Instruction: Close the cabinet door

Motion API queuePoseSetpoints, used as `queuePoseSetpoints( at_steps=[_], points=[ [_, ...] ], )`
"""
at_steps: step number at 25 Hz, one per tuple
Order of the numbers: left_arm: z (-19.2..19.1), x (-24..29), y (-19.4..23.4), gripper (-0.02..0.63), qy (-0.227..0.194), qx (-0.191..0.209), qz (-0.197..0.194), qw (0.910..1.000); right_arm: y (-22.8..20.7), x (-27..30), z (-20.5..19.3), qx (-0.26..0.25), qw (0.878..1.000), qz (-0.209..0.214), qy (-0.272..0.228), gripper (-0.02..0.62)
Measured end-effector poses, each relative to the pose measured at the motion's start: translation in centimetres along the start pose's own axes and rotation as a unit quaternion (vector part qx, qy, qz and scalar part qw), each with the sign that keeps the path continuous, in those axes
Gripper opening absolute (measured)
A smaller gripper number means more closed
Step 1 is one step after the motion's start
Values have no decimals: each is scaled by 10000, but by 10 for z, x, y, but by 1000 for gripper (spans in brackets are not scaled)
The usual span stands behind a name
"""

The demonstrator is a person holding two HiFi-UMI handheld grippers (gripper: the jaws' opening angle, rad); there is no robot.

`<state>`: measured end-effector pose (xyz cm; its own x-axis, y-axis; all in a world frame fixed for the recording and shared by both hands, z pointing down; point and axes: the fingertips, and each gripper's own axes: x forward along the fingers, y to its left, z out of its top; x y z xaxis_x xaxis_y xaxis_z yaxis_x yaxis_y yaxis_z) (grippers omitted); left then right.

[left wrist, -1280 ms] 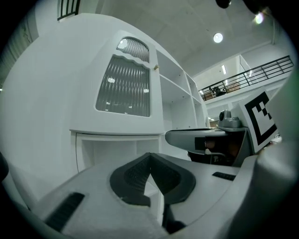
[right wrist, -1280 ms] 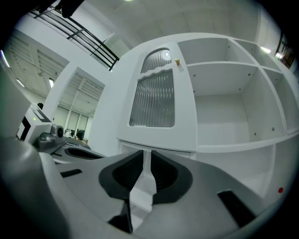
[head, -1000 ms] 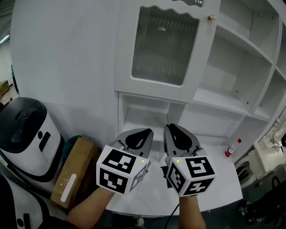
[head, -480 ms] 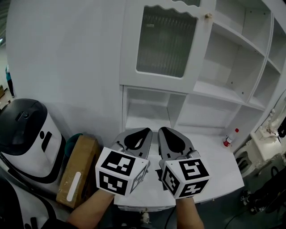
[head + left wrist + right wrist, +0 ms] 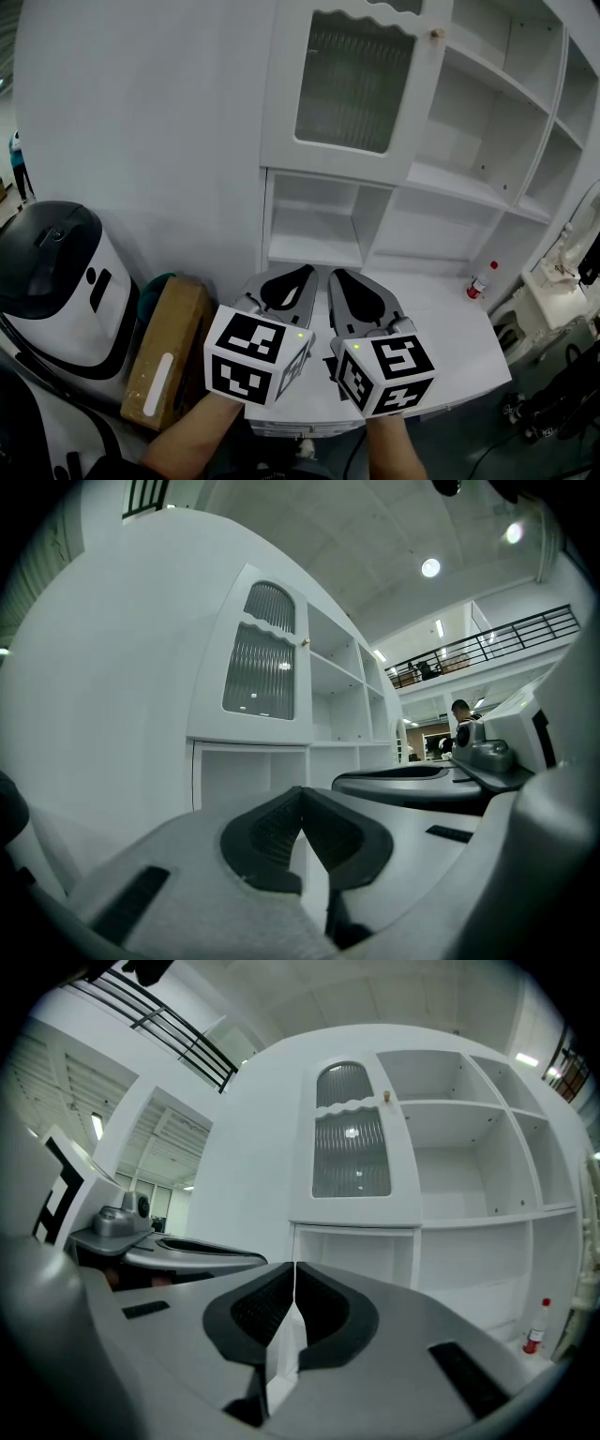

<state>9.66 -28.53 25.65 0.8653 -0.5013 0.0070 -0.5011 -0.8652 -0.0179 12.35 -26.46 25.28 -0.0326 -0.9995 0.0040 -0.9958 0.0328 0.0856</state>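
Jaws together, L gripper (image 5: 302,275), R gripper (image 5: 339,277), ribbed-glass cabinet door (image 5: 354,86), scalloped top.

Three cameras, one cabinet (image 5: 487,197).
Head view looks steeply down from above; both gripper views face level, low, sharing the glazed door (image 5: 352,1157).

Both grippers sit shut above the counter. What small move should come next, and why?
Probably lift the right gripper toward the knob side of the cabinet door and nudge it. The door looks about flush with its frame, but I cannot tell if it is fully seated. Both the right and the left gripper are shut and hang well below it.
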Motion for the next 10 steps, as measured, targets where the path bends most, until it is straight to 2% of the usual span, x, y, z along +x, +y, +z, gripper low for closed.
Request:
queuePoseSetpoints(
  at_steps=[10],
  points=[
    [-1,-6,-4,11,-11,41,30,10000,2,-10,-2,-44,10000,-57,-2,23]
  ],
)
